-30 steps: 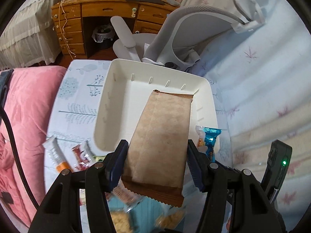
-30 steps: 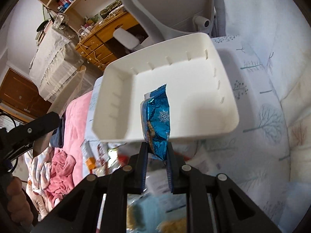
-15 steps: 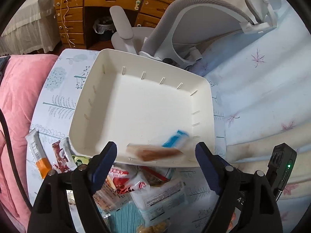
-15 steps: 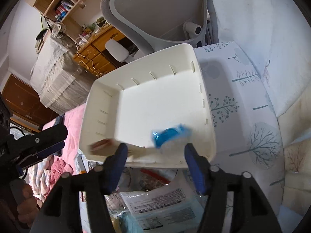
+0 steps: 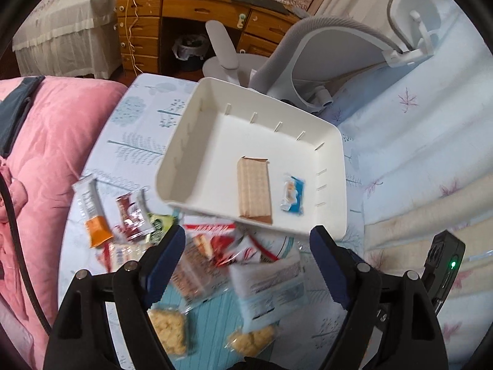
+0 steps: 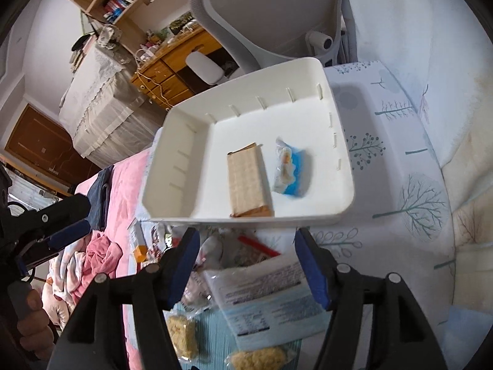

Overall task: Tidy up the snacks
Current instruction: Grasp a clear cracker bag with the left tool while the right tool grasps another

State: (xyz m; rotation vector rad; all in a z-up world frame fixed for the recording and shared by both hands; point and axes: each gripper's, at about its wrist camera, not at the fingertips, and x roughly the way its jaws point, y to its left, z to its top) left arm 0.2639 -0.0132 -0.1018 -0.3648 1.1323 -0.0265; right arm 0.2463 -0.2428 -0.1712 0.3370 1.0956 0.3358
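A white tray (image 5: pixel 172 189) (image 6: pixel 246 215) stands on a tree-print cloth. Inside it lie a flat brown packet (image 5: pixel 254 191) (image 6: pixel 248 178) and, to its right, a small blue-and-white packet (image 5: pixel 292 195) (image 6: pixel 291 169). My left gripper (image 5: pixel 246 234) is open and empty, just short of the tray's near rim. My right gripper (image 6: pixel 246 237) is open and empty too, at the same rim. Below both lies a pile of loose snacks (image 5: pixel 228 246), among them a pale blue-white pouch (image 5: pixel 271 286) (image 6: pixel 268 305) and an orange-tipped stick pack (image 5: pixel 92 212). The right wrist view shows the left gripper's fingers (image 6: pixel 64 231) at far left.
A pink quilt (image 5: pixel 46 154) lies left of the cloth. Beyond the tray stand a grey office chair (image 5: pixel 323 55) and a wooden desk (image 5: pixel 185 9). Pale bedding (image 5: pixel 416 154) rises on the right. A hand (image 6: pixel 27 323) grips the left handle.
Both grippers opened and dropped their packets into the tray: the brown one from the left, the blue one from the right. Both then drew back toward the snack pile.
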